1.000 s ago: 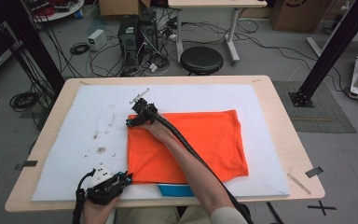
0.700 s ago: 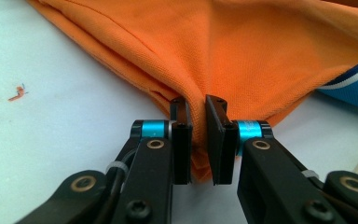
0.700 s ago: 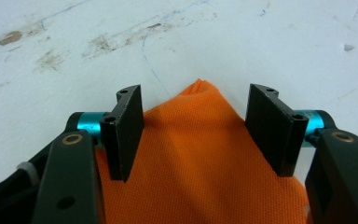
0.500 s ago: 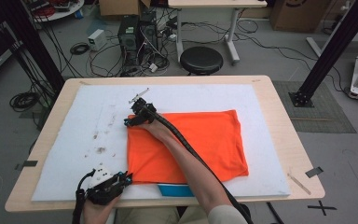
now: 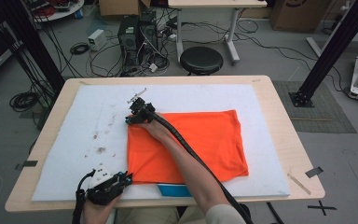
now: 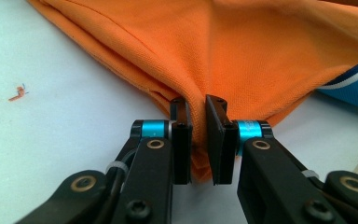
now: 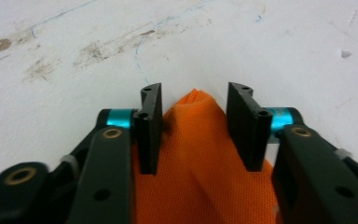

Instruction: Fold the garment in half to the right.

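I work on a white padded mat point(image 5: 214, 95) that covers most of a pale wooden table point(image 5: 286, 140). The mat is stained: brown smudges point(image 5: 100, 150) on its left half in the high view, and in my right gripper view more brown marks point(image 7: 42, 65) and a thin blue pen line point(image 7: 137, 56). My left gripper view shows a small orange scrap point(image 6: 17, 93) on the white.

Beyond the table is a grey floor with a round black stool point(image 5: 201, 59), a black computer tower point(image 5: 129, 33) amid tangled cables point(image 5: 79, 49), a second desk's legs point(image 5: 230, 32), black frame posts point(image 5: 333, 46) at both sides and cardboard boxes point(image 5: 119, 7) at the back. Strips of black tape point(image 5: 314, 171) sit on the table edge, and a black X point(image 5: 324, 207) on the floor. I can read no writing anywhere.

The orange shirt point(image 5: 200, 140) lies folded flat on the middle of the mat, with a blue piece with white stripes point(image 6: 354, 86) poking out at its near edge.

My left gripper point(image 6: 198, 140) is at the shirt's near left corner, jaws nearly together and pinching a fold of the orange cloth between the pads. My right gripper point(image 7: 193, 133) is at the far left corner, jaws partly open, with a peak of orange fabric standing between them; it touches the left jaw, and there is a gap to the right one.
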